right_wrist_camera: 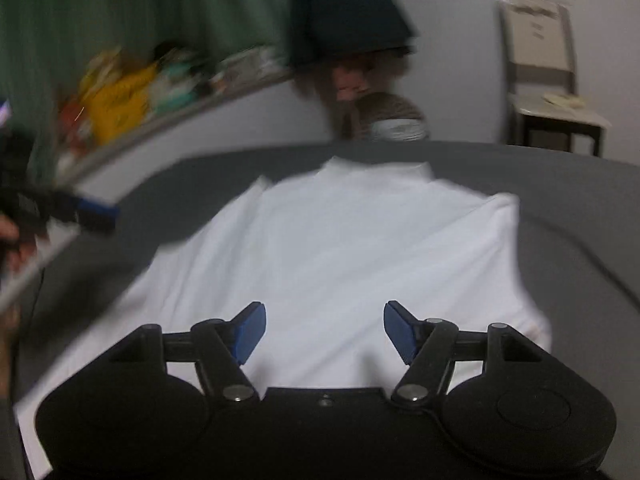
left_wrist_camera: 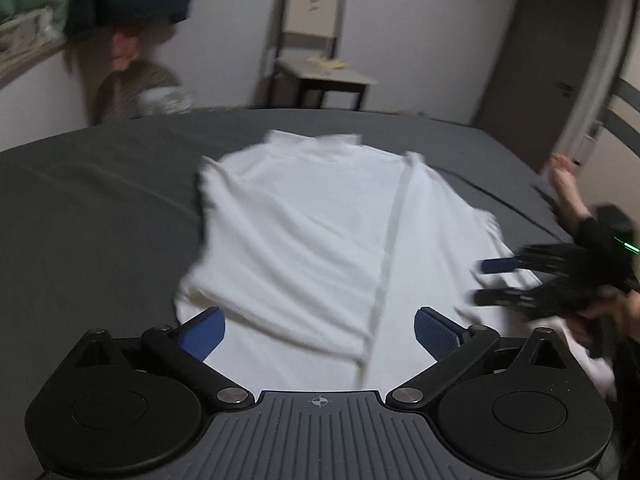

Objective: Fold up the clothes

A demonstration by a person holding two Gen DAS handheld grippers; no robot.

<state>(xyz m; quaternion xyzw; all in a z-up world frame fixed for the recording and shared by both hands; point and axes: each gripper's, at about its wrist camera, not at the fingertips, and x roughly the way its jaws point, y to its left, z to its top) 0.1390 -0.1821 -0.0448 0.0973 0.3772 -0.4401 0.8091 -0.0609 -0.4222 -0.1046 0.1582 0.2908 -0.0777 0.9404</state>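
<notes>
The white shirt (left_wrist_camera: 304, 240) is lying spread on the grey bed (left_wrist_camera: 100, 200), one side already folded in by the look of it. Both grippers hang over its near end holding nothing. Left gripper (left_wrist_camera: 320, 334) has its fingers spread wide, right gripper (right_wrist_camera: 324, 330) is partly open, cloth underneath but not pinched. I'd say grab both hem corners evenly and keep it taut so the next fold lands square.

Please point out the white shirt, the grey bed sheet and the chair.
white cloth shirt (left_wrist_camera: 304, 240), left wrist view, middle of the body.
grey bed sheet (left_wrist_camera: 100, 200), left wrist view, bare part.
pale chair with dark legs (left_wrist_camera: 314, 12), left wrist view, backrest.
</notes>
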